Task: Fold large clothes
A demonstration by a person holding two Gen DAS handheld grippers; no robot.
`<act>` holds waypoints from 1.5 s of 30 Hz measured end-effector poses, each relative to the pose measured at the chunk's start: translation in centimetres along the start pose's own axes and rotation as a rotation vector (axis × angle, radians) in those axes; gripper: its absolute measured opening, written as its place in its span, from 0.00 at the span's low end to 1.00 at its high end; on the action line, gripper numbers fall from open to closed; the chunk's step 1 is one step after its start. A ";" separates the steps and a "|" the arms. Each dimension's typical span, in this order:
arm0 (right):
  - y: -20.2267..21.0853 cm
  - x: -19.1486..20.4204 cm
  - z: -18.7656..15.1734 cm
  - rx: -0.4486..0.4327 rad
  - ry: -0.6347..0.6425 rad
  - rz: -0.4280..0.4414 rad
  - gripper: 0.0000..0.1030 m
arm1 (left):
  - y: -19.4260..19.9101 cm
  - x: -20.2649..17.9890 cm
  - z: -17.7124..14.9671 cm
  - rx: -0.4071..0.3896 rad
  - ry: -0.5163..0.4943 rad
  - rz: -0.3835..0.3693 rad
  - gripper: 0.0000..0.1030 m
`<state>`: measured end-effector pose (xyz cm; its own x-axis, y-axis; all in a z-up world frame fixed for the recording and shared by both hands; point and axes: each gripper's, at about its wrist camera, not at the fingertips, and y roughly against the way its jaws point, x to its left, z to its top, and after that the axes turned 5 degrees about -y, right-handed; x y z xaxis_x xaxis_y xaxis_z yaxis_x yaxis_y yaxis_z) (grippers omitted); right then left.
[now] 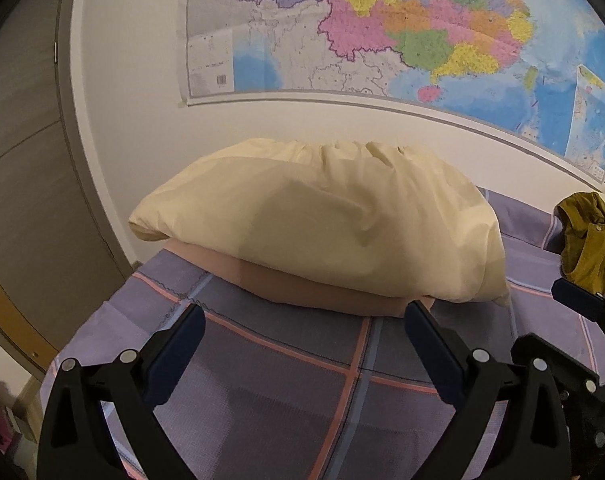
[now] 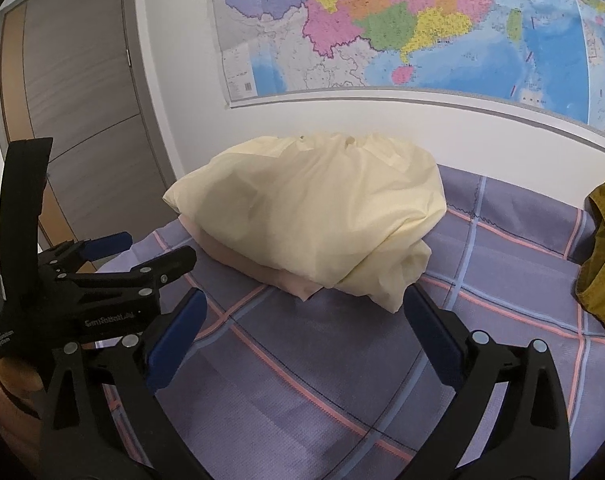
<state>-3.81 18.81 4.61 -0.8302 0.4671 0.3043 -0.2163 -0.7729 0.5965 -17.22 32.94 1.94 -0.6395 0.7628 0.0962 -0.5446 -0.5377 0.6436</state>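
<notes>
Both grippers idle: left gripper jaws spread wide, nothing between them; right gripper same, released and hovering over the bed.

Task item, as I read it: olive-mustard garment, crumpled heap at right edge of left-wrist frame, also cut off at far right of right-wrist frame. Lies on the bed near the wall, well apart from both grippers. A button/snap shows, so prob a jacket or shirt. Judgement: soft, light-to-mid weight, won't hold shape, will drag and bunch on the sheet. Best to pinch at collar or shoulder seams, one gripper each, lift and shake flat before folding. Most of it out of frame, so can't tell where the collar is.

Centre frame: cream pillow stacked on a pinkish pillow, against the wall. Not the target; keeps folding area to the near side.

Surface: purple-grey plaid sheet, pink and blue lines, soft mattress, so presses will sink. Room: big colour map upper frame, grey-brown door at left.
</notes>
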 end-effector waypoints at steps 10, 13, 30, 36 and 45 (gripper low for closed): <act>0.3 0.0 -0.2 -0.008 -0.001 0.001 0.94 | -0.1 -0.2 0.0 0.002 -0.006 0.006 0.93; 0.4 -0.1 -0.2 -0.007 -0.003 0.004 0.94 | -0.1 -0.3 0.1 0.005 -0.009 0.006 0.93; 0.5 0.0 -0.3 0.006 -0.010 0.010 0.94 | -0.2 -0.6 -0.1 0.005 -0.013 0.015 0.93; 0.3 -0.1 -0.2 0.010 -0.009 0.017 0.94 | -0.3 -0.5 -0.1 0.007 -0.016 0.012 0.93; 0.3 -0.1 -0.3 0.004 -0.015 0.014 0.94 | -0.1 -0.4 -0.1 0.003 -0.014 0.012 0.93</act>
<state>-3.96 18.42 4.50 -0.8253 0.4624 0.3242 -0.2023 -0.7780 0.5948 -16.93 32.65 1.74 -0.6379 0.7615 0.1146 -0.5353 -0.5455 0.6449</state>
